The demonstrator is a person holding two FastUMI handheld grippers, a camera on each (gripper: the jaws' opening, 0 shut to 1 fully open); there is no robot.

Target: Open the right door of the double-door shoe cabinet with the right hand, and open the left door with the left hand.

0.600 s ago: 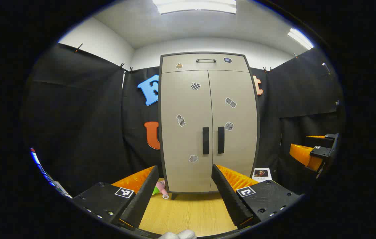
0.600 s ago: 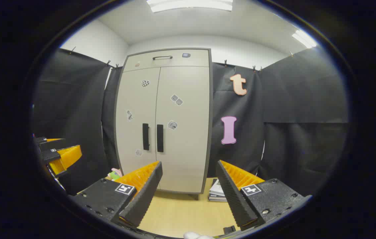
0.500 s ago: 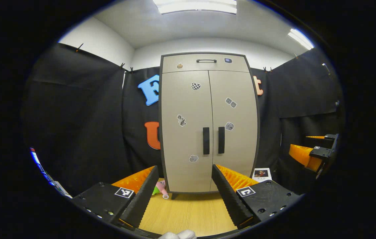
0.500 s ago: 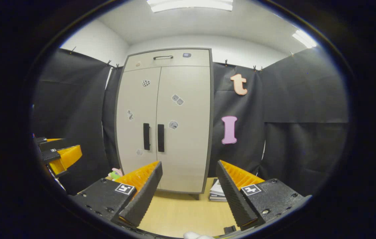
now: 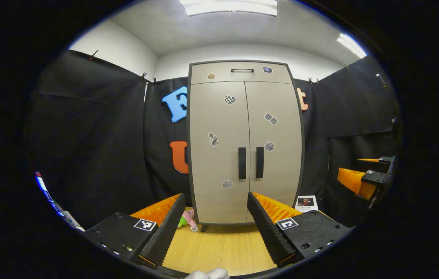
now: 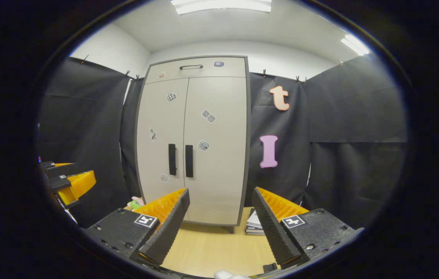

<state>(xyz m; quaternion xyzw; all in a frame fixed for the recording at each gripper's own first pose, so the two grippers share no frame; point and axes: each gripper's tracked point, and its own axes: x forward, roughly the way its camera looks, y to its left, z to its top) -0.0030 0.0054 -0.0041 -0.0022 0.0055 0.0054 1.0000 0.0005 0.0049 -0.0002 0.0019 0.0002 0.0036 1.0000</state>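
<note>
Shoe cabinet (image 5: pixel 244 143) stands on the wooden floor (image 5: pixel 219 248) against the black cloth, both doors closed. Left gripper (image 5: pixel 213 226) and right gripper (image 6: pixel 219 224) hang well apart from it, fingers spread, grasping nothing.

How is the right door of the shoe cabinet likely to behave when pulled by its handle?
The right door looks like a rigid flat panel, so it probably swings stiffly rather than flexing. Its vertical bar handle sits at the inner edge, likely giving easy leverage. The tall cabinet might rock slightly.
</note>
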